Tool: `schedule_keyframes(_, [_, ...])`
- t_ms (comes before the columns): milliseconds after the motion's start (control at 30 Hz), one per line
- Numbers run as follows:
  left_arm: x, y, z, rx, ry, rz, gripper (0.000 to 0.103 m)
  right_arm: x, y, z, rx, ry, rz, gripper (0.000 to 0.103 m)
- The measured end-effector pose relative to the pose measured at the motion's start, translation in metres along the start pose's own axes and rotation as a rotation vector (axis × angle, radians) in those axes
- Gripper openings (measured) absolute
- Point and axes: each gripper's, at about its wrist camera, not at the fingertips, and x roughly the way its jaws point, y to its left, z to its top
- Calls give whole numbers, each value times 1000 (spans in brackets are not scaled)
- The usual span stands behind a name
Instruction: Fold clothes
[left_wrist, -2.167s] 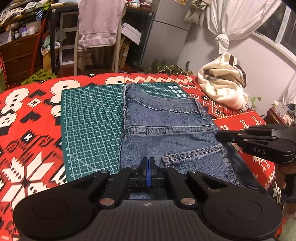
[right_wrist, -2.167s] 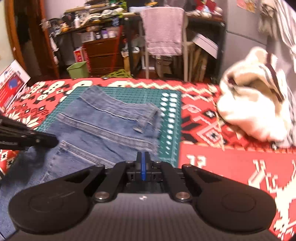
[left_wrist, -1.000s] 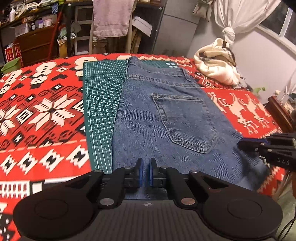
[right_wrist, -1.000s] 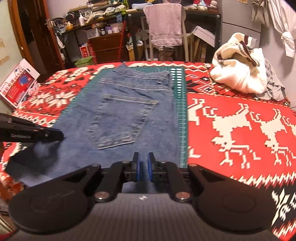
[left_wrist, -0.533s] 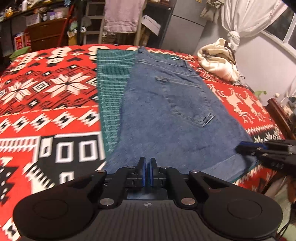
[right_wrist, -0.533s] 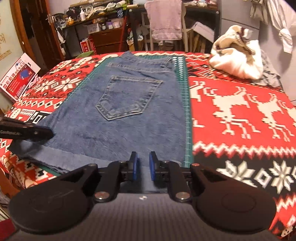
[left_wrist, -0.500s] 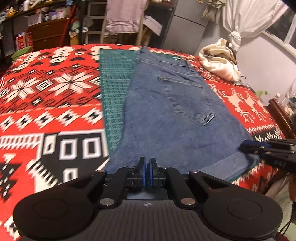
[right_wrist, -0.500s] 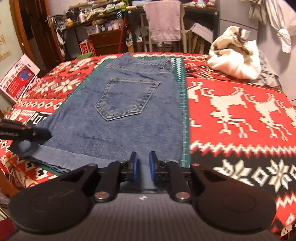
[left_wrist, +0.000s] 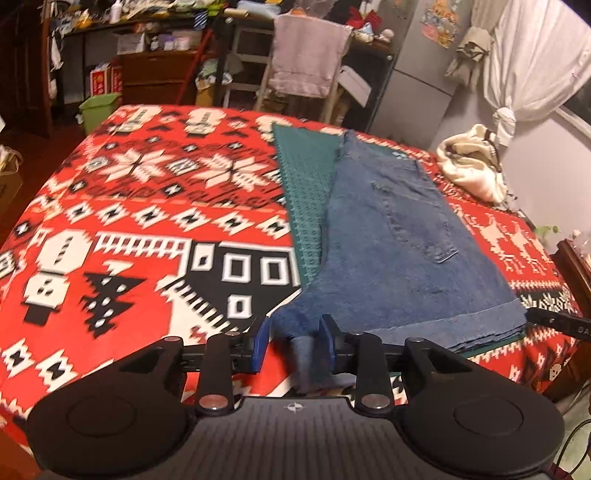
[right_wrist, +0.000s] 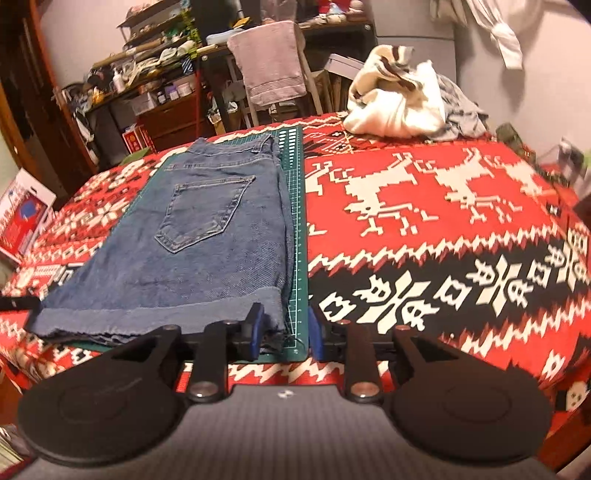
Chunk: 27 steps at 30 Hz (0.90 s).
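Left wrist view: folded denim shorts (left_wrist: 399, 236) are laid on a green cutting mat (left_wrist: 306, 192) over the red patterned surface (left_wrist: 147, 221). Both claws are released: the left claw (left_wrist: 294, 339) straddles a hanging denim corner at 6 o'clock; the right claw (right_wrist: 283, 332) brackets the mat's near edge.

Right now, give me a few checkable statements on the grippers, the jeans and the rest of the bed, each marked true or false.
1. Both grippers are open. True: left gripper and right gripper show clear gaps between their fingers.
2. The jeans lie with a back pocket facing up. True.
3. The jeans rest directly on bare wood. False: they lie on a green cutting mat over a red patterned blanket.
4. The cream garment is folded on top of the jeans. False: it sits bunched at the far right, apart from them.
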Motion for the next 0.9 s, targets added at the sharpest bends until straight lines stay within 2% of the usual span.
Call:
schedule_keyframes(367, [18, 19, -1, -115, 56, -71, 32, 29, -7, 2, 150, 62, 79, 27])
schedule_keyframes(433, [20, 21, -1, -135, 57, -89, 24, 30, -5, 2, 140, 64, 76, 24])
schedule_keyframes(467, [21, 21, -1, -138, 56, -95, 15, 30, -3, 2, 131, 65, 75, 23])
schedule_keyframes(533, [21, 18, -1, -122, 50, -87, 10, 30, 2, 2, 99, 66, 70, 19])
schedule_keyframes(633, [19, 13, -2, -90, 40, -73, 7, 28, 4, 1, 86, 62, 66, 18])
schedule_keyframes(800, [15, 14, -3, -103, 35, -80, 5, 28, -1, 1, 127, 66, 84, 17])
schedule_keyframes(900, [16, 15, -2, -122, 38, -79, 6, 27, 2, 1, 109, 66, 76, 17])
